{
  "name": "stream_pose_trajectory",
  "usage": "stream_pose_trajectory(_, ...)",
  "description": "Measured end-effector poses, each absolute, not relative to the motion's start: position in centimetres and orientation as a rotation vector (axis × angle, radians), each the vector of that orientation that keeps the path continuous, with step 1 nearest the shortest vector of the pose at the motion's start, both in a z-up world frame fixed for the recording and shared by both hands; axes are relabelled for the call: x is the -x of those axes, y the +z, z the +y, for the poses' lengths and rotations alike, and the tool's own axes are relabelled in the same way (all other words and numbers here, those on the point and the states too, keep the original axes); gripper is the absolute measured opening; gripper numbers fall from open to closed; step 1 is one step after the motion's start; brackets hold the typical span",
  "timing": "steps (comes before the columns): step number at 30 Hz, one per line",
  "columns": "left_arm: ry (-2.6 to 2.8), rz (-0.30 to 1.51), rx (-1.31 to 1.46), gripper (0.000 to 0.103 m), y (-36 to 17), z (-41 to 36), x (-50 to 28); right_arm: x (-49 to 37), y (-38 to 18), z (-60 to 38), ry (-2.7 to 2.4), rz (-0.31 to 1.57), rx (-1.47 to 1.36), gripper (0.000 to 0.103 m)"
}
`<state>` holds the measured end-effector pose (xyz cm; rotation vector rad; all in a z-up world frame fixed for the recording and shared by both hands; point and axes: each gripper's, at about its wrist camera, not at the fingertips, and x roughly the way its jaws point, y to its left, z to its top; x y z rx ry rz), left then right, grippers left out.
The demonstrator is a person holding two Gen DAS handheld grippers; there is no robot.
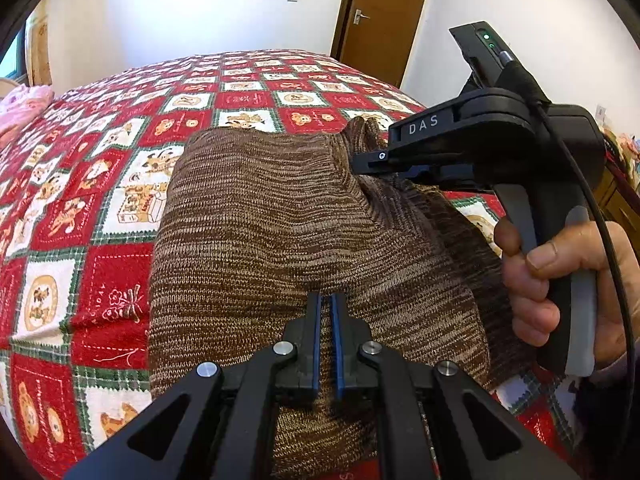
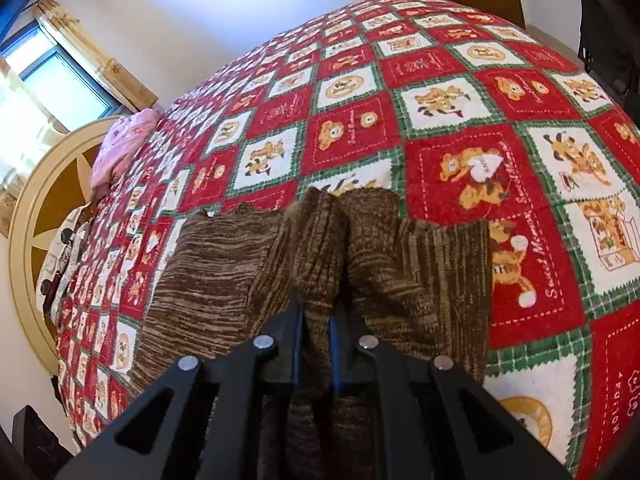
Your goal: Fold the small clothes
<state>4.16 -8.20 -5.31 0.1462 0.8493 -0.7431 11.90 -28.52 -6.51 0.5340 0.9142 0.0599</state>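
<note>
Bed (image 1: 248,100) with the red and white teddy-bear quilt takes up basically the whole view, and the brown knit sweater (image 1: 260,220) is spread out on it, near the edge closest to the cameras. The far part of it lies flat on the quilt; the near part is lifted by both grippers.

Left gripper (image 1: 327,308) is clenched on a pinch of the knit, with fabric running up between the blue pads. Right gripper (image 2: 316,312) is also clamped, but on a much thicker bunched ridge of sweater that stands up between its jaws. In the left wrist view you can see it biting the sweater's far right corner, with a hand (image 1: 560,280) wrapped round the handle.

What I'd worry about, biggest first:

- The two grips aren't matched. One holds a thin layer, the other a fat wad, so my guess is the fold line comes out crooked when the edge gets laid over.
- That bunched ridge could get trapped inside the fold and leave a lump.
- Loose knit stretches. Pull the grippers apart too hard and the fabric probably distorts or slips out of the thin pinch.
- Fuzzy quilt likely drags on the sweater, so the flat part may creep along instead of staying put.
- Can't tell how many layers the left one actually has.
</note>
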Motion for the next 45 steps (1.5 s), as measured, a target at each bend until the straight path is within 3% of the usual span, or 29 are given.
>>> stream_pose_trajectory(7,-0.743,0.857,-0.116,0.005,-5.5,-8.2,-4.6,-12.2,-6.6,-27.9,0.042,0.925,-0.489,0.016)
stream_pose_trajectory(10,-0.744,0.862,-0.116,0.005,-5.5,-8.2,-4.6,-12.0,-6.3,-27.5,0.04,0.927,-0.478,0.022)
stream_pose_trajectory(13,-0.763,0.879,-0.104,0.005,-5.4,-7.7,-4.7,-11.0,-5.6,-27.4,0.046,0.92,-0.487,0.036)
stream_pose_trajectory(15,-0.777,0.902,-0.088,0.005,-5.3,-7.1,-4.9,-9.2,-4.7,-27.2,0.047,0.893,-0.483,0.055)
stream_pose_trajectory(24,-0.762,0.884,-0.012,0.005,-3.6,-2.7,-4.1,1.5,-3.4,-25.3,0.047,0.849,-0.469,0.056)
stream_pose_trajectory(30,-0.749,0.879,-0.006,0.005,-3.3,-1.6,-3.9,1.9,-5.1,-22.0,0.096,0.897,-0.434,0.055)
stream_pose_trajectory(35,-0.709,0.862,0.014,0.005,-2.8,0.2,-4.3,0.6,-6.5,-20.8,0.079,0.929,-0.383,0.053)
stream_pose_trajectory(37,-0.696,0.871,0.04,0.005,-2.9,0.6,-4.7,0.5,-6.5,-20.5,0.104,0.936,-0.376,0.036)
stream_pose_trajectory(38,-0.695,0.873,0.047,0.005,-2.9,0.7,-4.9,0.4,-6.7,-20.4,0.137,0.952,-0.389,0.018)
stream_pose_trajectory(41,-0.697,0.861,0.026,0.005,-2.6,0.3,-5.0,0.5,-6.6,-20.7,0.155,0.956,-0.413,0.011)
stream_pose_trajectory(45,-0.713,0.824,-0.014,0.005,-1.6,-0.7,-5.0,1.2,-4.9,-21.1,0.148,0.934,-0.386,0.01)
